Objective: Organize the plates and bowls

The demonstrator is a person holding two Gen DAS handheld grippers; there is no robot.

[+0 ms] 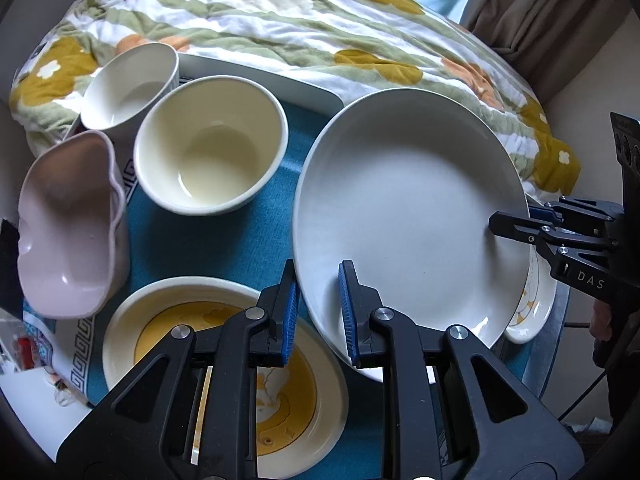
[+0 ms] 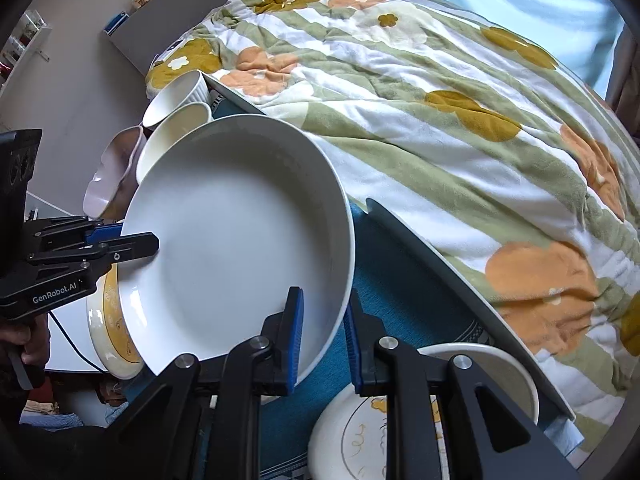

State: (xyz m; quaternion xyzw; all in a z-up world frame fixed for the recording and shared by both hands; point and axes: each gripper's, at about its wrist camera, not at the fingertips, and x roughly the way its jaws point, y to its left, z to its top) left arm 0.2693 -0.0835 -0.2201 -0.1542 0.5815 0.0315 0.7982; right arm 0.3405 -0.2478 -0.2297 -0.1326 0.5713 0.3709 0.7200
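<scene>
A large white plate (image 1: 408,216) (image 2: 240,232) hangs tilted above the blue mat (image 1: 224,240), held at two sides. My left gripper (image 1: 318,312) is shut on its near-left rim, blue pads on either side of the edge. My right gripper (image 2: 324,332) is shut on the opposite rim; it also shows in the left wrist view as the right gripper (image 1: 516,228). Below the plate lie a yellow-patterned dish (image 1: 224,344) and a small patterned plate (image 1: 532,312) (image 2: 360,432). A cream bowl (image 1: 208,144), a white ribbed cup (image 1: 128,88) and a pink wavy bowl (image 1: 68,224) stand to the left.
A flowered quilt (image 2: 460,120) lies right behind the table edge (image 2: 420,240). Another white plate (image 2: 500,368) sits by the patterned one at the table's right end. A person's hand (image 2: 24,344) holds the left gripper's handle.
</scene>
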